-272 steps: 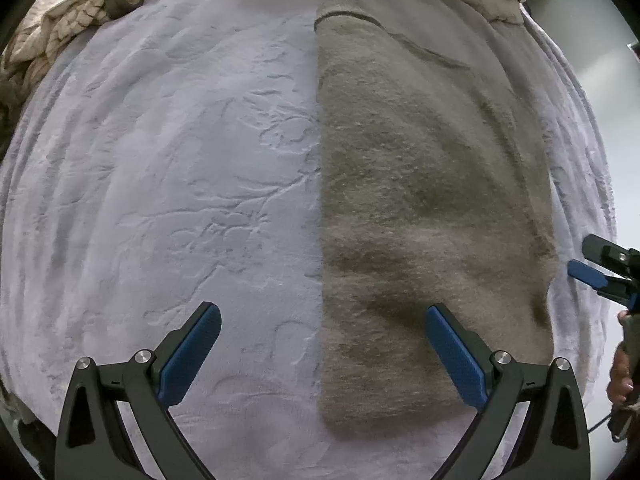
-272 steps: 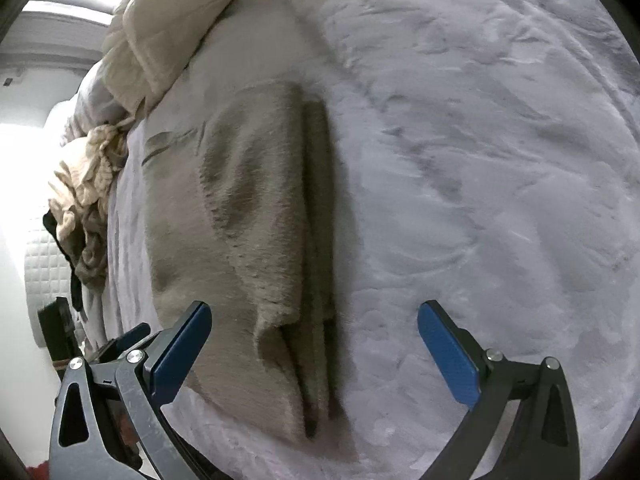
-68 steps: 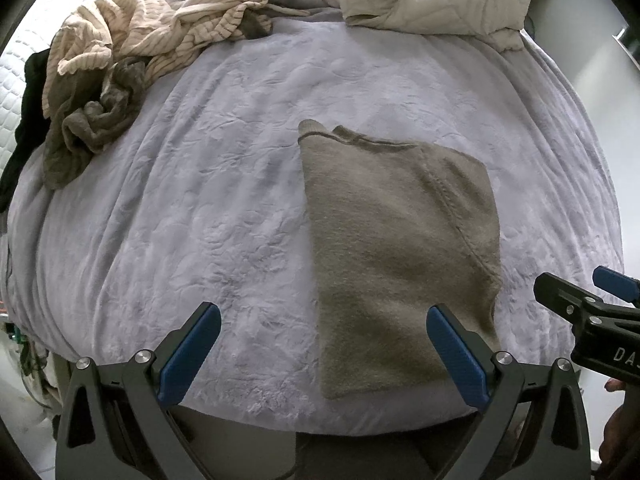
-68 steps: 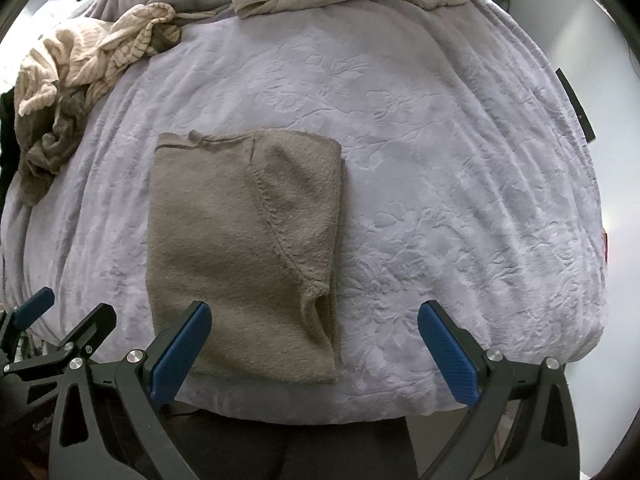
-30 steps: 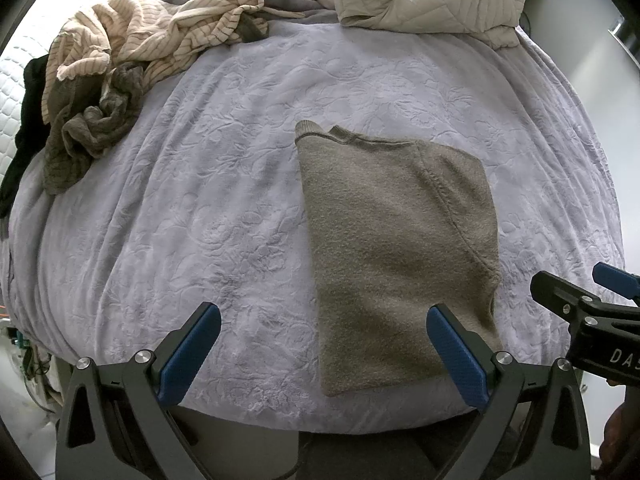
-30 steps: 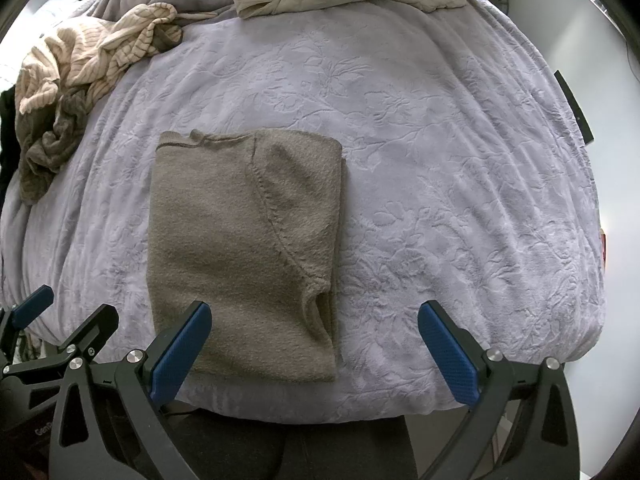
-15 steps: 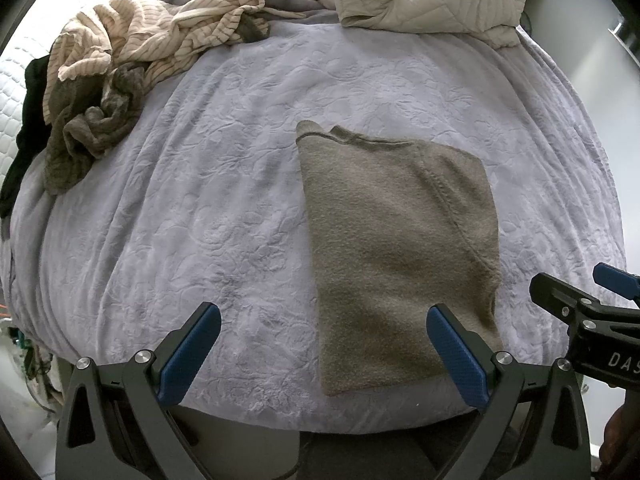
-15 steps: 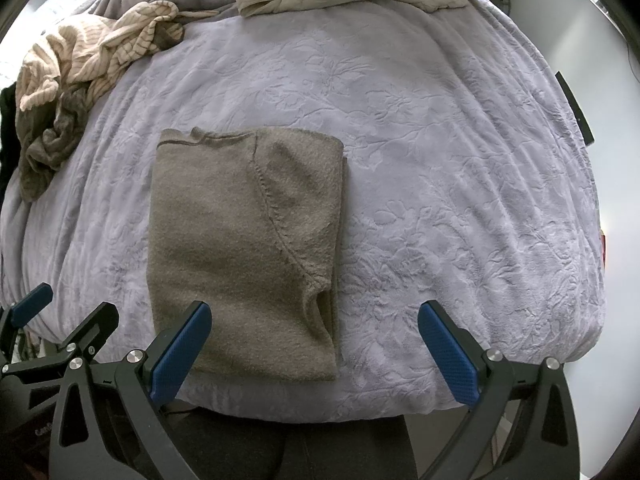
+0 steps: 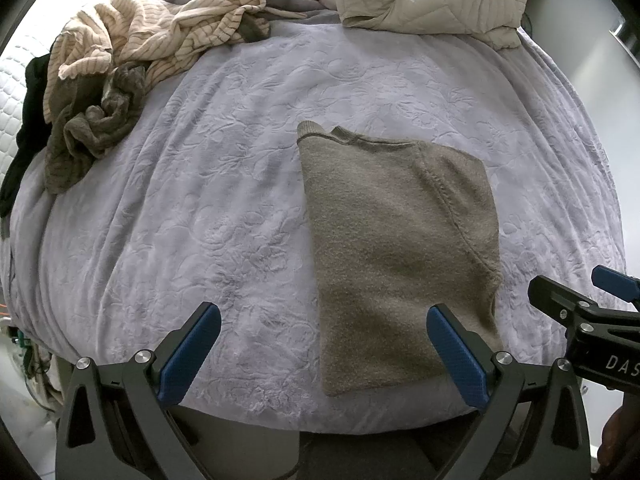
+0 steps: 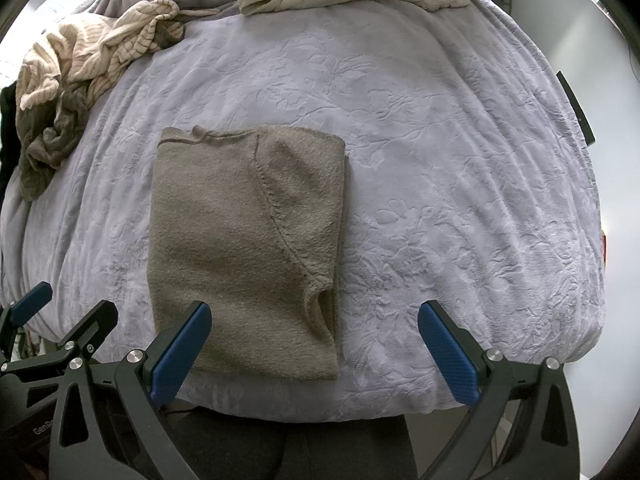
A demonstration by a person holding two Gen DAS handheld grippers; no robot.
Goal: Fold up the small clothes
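Both hand-held grippers held wide apart and empty above the near edge of the bed.

The left hand-held gripper (image 9: pixel 324 354) and the right hand-held gripper (image 10: pixel 314 348) grip nothing and touch no cloth. Just beyond them the folded taupe sweater (image 10: pixel 244 240) lies flat on the lavender embossed bedspread (image 10: pixel 460 168), long axis running away from the near edge, neckline at the far end. Farther off, a striped cream garment (image 9: pixel 152 36) and a quilted beige jacket (image 9: pixel 432 0) are heaped.
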